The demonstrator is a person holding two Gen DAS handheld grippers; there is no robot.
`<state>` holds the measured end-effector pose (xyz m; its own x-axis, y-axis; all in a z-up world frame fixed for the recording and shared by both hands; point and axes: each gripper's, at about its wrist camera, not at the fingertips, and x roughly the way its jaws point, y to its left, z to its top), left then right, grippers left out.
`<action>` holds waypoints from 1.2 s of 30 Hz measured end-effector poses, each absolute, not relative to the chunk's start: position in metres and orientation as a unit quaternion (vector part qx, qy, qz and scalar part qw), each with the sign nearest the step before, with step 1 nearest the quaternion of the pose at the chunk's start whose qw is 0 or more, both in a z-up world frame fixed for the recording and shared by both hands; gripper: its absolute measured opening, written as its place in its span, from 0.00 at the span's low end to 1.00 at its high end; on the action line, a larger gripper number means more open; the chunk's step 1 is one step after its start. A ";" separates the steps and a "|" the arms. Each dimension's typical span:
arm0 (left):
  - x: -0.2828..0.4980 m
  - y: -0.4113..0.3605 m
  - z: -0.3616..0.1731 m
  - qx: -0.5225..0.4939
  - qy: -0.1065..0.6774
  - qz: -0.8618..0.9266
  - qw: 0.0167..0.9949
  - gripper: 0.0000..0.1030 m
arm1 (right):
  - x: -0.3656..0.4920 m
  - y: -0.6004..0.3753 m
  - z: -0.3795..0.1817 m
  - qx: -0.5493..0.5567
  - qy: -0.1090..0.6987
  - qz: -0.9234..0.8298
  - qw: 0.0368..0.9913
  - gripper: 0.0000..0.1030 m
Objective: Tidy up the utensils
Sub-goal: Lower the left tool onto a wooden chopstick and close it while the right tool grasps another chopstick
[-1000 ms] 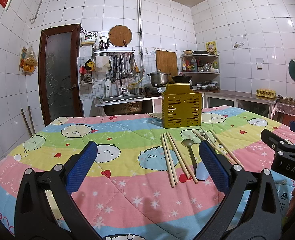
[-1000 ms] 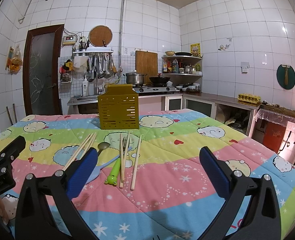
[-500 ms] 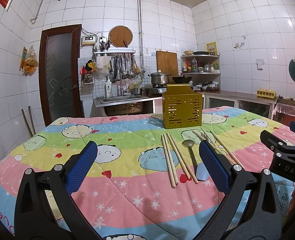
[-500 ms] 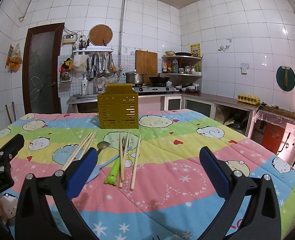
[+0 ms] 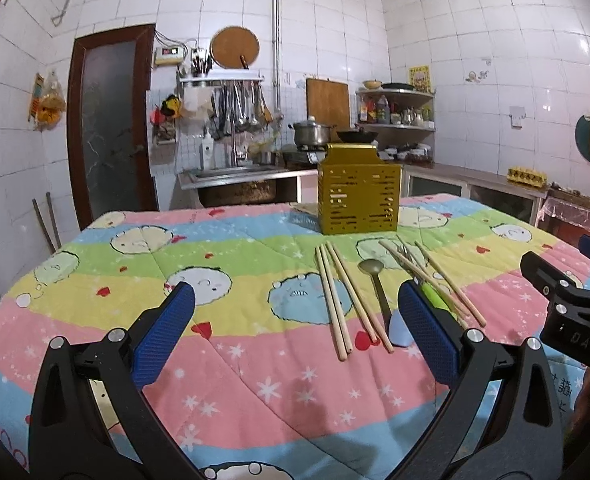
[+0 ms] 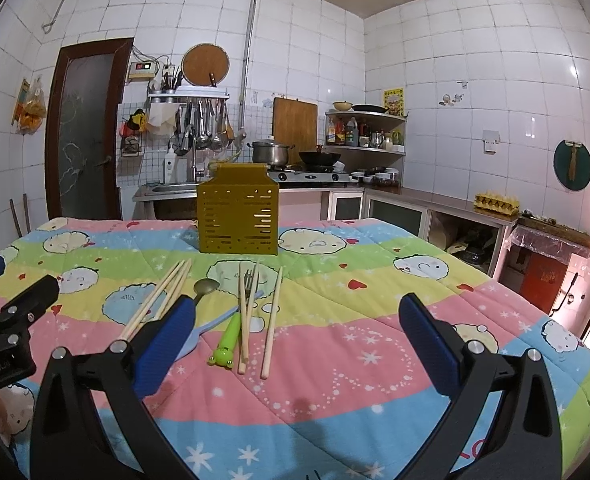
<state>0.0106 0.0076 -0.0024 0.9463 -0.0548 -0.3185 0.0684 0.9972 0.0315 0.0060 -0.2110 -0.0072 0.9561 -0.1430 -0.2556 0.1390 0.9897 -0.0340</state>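
No utensil has been picked up: left tongs (image 5: 295,336) and right tongs (image 6: 297,338) are held wide, empty. Wooden chopsticks (image 6: 269,326) lie before the yellow slotted holder (image 6: 238,210); one must be gripped.

Home kitchen: white-tiled walls (image 6: 455,60), sink (image 5: 235,172) under hanging ladles (image 6: 203,128), gas stove (image 6: 311,176) with pot (image 6: 269,152) and wok (image 6: 319,157), condiment shelf (image 6: 365,132), egg tray (image 6: 496,201).

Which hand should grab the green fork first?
Probably the right. The right gripper is open with the green fork lying just beyond its left finger. In the left gripper view the fork is mostly hidden behind the right finger.
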 end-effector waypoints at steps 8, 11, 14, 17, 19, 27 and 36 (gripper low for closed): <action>0.038 -0.002 -0.005 0.066 0.218 -0.051 0.972 0.95 | 0.028 -0.216 -0.003 0.008 0.171 -0.041 0.984 0.96; 0.053 -0.003 0.001 0.068 0.234 -0.057 0.968 0.95 | 0.042 -0.222 0.005 0.028 0.175 -0.031 0.984 0.96; 0.080 -0.003 0.011 0.067 0.249 -0.066 0.964 0.95 | 0.066 -0.222 0.012 0.012 0.185 -0.038 0.982 0.96; 0.105 -0.005 0.017 0.066 0.248 -0.069 0.964 0.95 | 0.096 -0.226 0.012 0.011 0.211 -0.038 0.977 0.96; 0.122 -0.006 0.018 0.064 0.255 -0.065 0.963 0.95 | 0.115 -0.233 0.010 0.026 0.231 -0.038 0.972 0.96; 0.205 -0.009 0.003 0.065 0.311 -0.039 0.947 0.95 | 0.197 -0.247 -0.001 0.023 0.287 -0.055 0.956 0.96; 0.275 0.001 -0.016 0.035 0.377 -0.022 0.925 0.94 | 0.267 -0.253 -0.026 0.005 0.345 -0.086 0.935 0.96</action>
